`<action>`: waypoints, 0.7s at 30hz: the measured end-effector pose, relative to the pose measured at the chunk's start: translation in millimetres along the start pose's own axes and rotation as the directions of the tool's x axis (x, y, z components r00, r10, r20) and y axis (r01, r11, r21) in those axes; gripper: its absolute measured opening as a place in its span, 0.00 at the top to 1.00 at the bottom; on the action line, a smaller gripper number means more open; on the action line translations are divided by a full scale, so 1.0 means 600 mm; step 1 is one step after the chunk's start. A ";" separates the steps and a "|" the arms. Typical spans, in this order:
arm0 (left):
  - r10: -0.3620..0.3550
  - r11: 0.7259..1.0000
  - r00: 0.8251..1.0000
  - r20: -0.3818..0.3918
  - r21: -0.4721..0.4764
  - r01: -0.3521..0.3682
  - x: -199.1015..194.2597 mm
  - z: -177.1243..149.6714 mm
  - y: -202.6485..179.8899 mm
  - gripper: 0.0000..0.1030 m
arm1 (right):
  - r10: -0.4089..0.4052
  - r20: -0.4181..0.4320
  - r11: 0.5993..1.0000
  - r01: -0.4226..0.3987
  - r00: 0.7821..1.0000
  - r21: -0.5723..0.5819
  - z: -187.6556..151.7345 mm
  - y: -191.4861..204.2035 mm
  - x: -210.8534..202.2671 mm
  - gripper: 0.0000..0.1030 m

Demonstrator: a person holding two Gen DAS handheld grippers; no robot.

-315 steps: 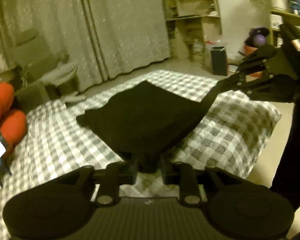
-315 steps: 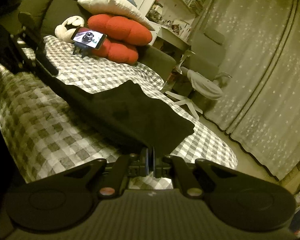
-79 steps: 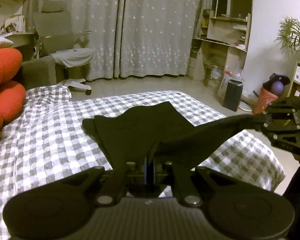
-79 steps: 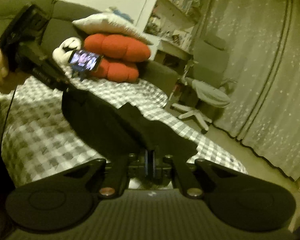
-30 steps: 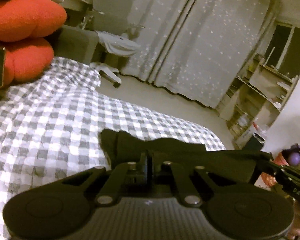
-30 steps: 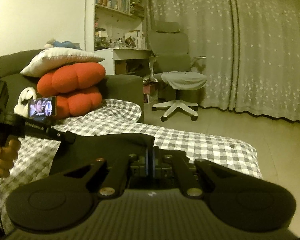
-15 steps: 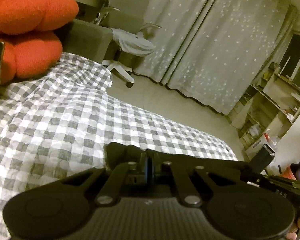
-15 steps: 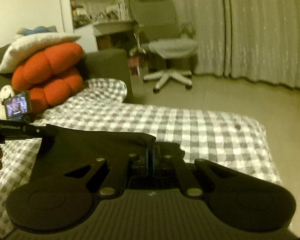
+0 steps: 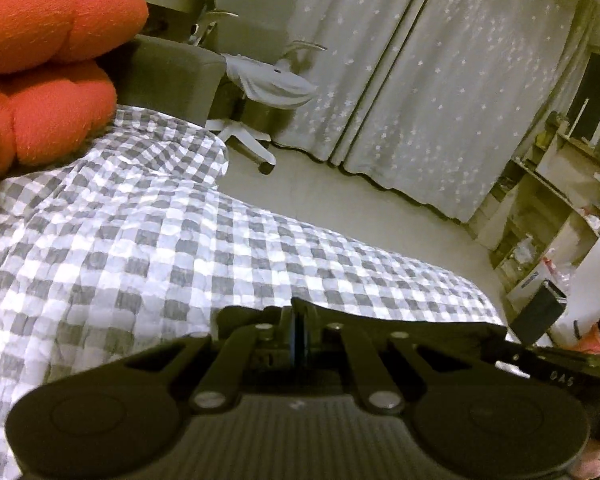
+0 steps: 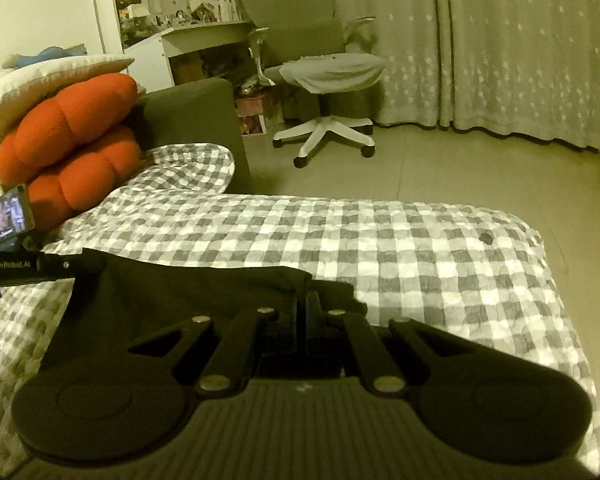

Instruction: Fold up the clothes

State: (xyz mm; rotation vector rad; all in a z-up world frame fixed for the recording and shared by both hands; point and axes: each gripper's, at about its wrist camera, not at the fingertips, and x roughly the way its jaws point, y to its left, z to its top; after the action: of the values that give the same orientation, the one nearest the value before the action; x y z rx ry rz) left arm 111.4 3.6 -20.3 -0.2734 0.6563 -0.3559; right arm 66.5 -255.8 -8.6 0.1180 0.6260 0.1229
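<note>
A black garment (image 10: 172, 296) is stretched flat between my two grippers, low over the grey-and-white checked bed cover (image 10: 400, 248). My right gripper (image 10: 300, 308) is shut on the garment's right corner. My left gripper (image 9: 298, 320) is shut on its other corner; in the left wrist view the cloth (image 9: 420, 326) shows only as a thin dark strip running right to the other gripper. In the right wrist view the left gripper (image 10: 40, 268) shows at the left edge, holding the cloth.
Orange cushions (image 10: 68, 148) and a white pillow (image 10: 48, 80) lie at the bed's head, with a phone (image 10: 6, 216) propped there. A grey office chair (image 10: 324, 72) stands before the curtains (image 10: 500, 40). Shelves (image 9: 560, 200) stand right of the bed.
Both grippers have carried the garment down and forward toward the bed, levelling it out. Both views have tilted down, and the bed cover now fills more of each.
</note>
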 end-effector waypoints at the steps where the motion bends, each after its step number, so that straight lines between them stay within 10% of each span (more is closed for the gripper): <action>1: 0.008 1.000 1.000 -0.004 0.007 -0.008 0.005 -0.002 -0.001 0.97 | -0.003 -0.005 1.000 0.003 1.000 0.000 0.003 -0.002 0.005 0.97; 11: 0.011 1.000 0.999 -0.032 0.021 -0.010 0.021 -0.012 0.012 0.96 | 0.101 -0.038 0.985 -0.094 0.994 0.145 0.002 -0.051 0.025 0.75; 16: -0.019 1.000 1.000 -0.015 -0.006 0.019 0.026 -0.007 0.023 0.95 | 0.082 -0.044 0.990 -0.076 0.996 0.121 0.009 -0.043 0.036 0.96; 21: -0.041 0.997 0.999 0.010 0.067 0.040 0.034 -0.011 0.006 0.97 | 0.043 -0.030 0.995 -0.040 0.999 0.093 0.014 -0.030 0.040 0.96</action>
State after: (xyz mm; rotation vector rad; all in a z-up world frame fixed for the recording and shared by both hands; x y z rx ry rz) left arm 123.1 -2.4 -38.0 -0.2253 0.6274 -0.4143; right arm 92.0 -270.3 -18.5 0.2192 0.6615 0.1363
